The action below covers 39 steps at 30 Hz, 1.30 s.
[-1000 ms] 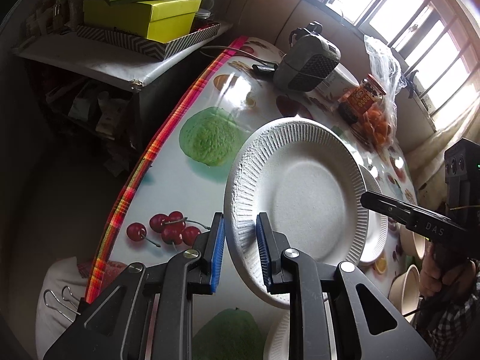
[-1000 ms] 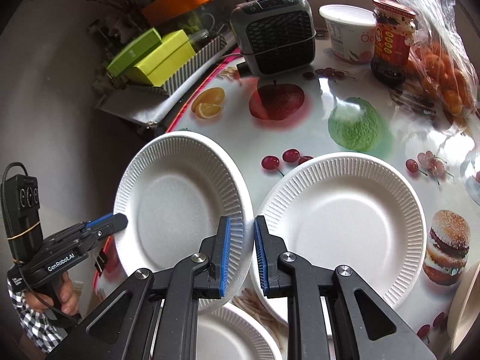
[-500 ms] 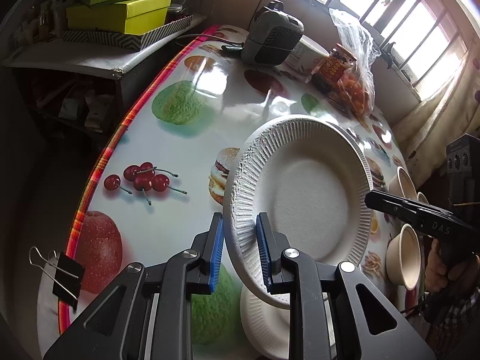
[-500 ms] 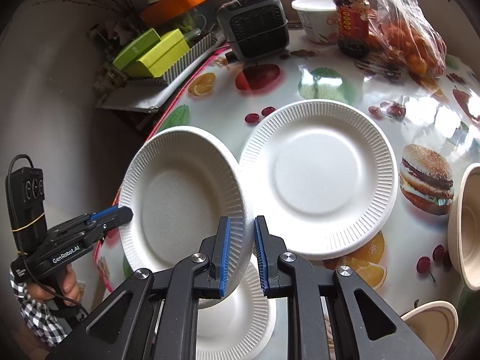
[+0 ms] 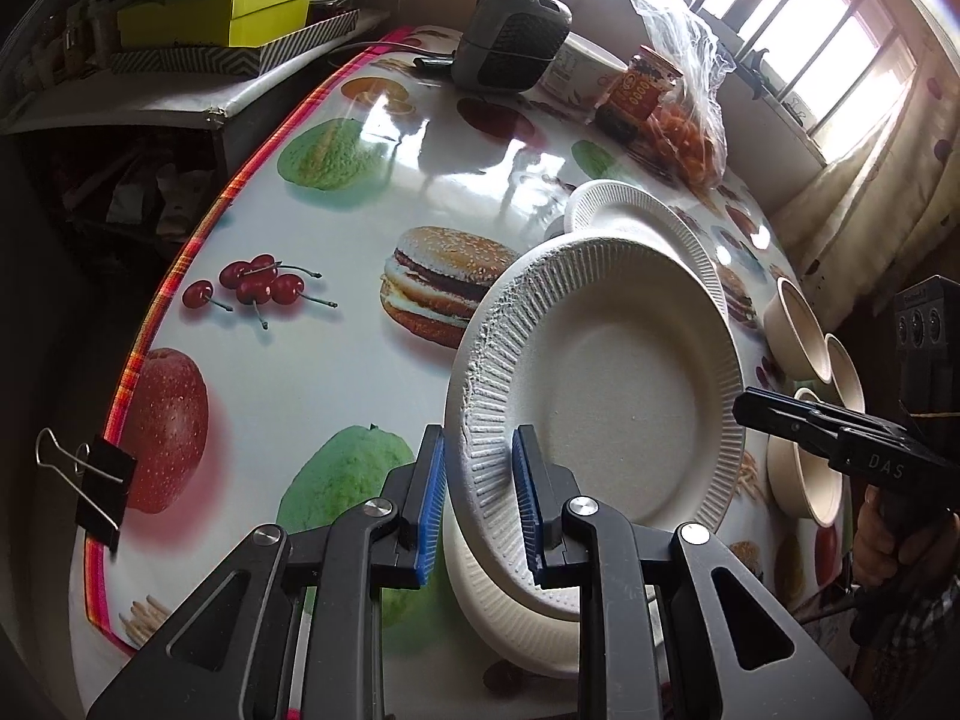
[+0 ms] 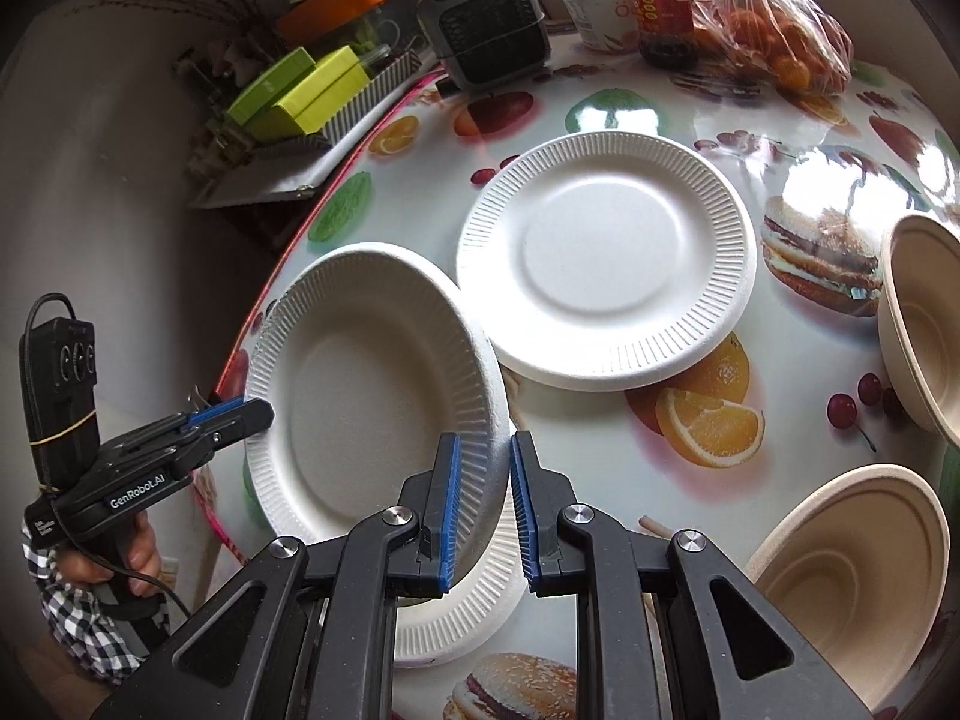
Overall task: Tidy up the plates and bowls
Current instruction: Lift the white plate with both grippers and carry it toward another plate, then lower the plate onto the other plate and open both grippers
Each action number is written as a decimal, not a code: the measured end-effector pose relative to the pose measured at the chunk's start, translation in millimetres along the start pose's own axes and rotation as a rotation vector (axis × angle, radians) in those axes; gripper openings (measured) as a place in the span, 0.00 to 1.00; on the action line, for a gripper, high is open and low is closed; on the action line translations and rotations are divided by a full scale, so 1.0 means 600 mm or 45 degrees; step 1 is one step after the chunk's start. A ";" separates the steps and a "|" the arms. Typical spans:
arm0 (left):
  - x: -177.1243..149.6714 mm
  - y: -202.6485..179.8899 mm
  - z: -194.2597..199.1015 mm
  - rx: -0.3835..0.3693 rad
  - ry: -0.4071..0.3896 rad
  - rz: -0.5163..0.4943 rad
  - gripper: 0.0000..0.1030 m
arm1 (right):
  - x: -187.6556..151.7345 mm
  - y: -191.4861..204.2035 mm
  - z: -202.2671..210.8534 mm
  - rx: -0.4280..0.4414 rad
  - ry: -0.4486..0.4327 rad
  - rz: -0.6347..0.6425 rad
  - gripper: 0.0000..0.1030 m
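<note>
A white paper plate [image 5: 612, 396] [image 6: 372, 408] hangs tilted above the table, gripped at two opposite rim edges. My left gripper [image 5: 477, 498] is shut on its near rim; its tip [image 6: 258, 411] shows at the plate's far side in the right wrist view. My right gripper [image 6: 485, 510] is shut on the other rim edge, and its tip [image 5: 744, 408] shows in the left wrist view. Directly beneath lies a second paper plate [image 5: 510, 612] [image 6: 456, 612], partly hidden. A third plate [image 6: 606, 264] [image 5: 636, 222] lies flat further in. Beige bowls [image 6: 924, 324] [image 6: 852, 552] [image 5: 798, 330] stand to the right.
At the table's far end stand a small grey heater [image 6: 486, 30], a white tub [image 6: 600, 6], a red-labelled jar [image 6: 660, 6] and a bag of oranges [image 6: 780, 42]. A binder clip [image 5: 96, 480] grips the tablecloth edge. Green boxes [image 5: 222, 6] sit on a side shelf.
Both grippers carried the shared plate back toward the table's near edge. The plate lying underneath has come into view below it, and the third plate has slid further off.
</note>
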<state>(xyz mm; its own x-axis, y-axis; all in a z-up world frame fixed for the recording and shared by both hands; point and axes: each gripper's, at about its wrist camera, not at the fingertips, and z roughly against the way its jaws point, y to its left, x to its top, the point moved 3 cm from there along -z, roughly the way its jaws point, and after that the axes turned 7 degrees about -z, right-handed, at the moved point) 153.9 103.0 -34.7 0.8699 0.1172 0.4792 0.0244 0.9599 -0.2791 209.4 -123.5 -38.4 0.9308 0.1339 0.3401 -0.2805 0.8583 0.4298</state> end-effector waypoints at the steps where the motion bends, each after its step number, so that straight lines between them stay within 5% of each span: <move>1: -0.001 0.000 0.000 0.000 0.002 -0.001 0.22 | -0.003 -0.001 0.000 -0.001 0.002 -0.002 0.17; 39: -0.054 -0.019 -0.019 0.044 0.077 -0.052 0.23 | -0.071 -0.018 -0.012 -0.037 0.043 0.006 0.18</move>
<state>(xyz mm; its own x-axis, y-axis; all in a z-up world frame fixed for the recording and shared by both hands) 131.3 85.1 -56.5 0.8966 0.0632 0.4383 0.0442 0.9720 -0.2307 174.6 -135.0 -63.2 0.9369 0.1543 0.3137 -0.2786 0.8716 0.4034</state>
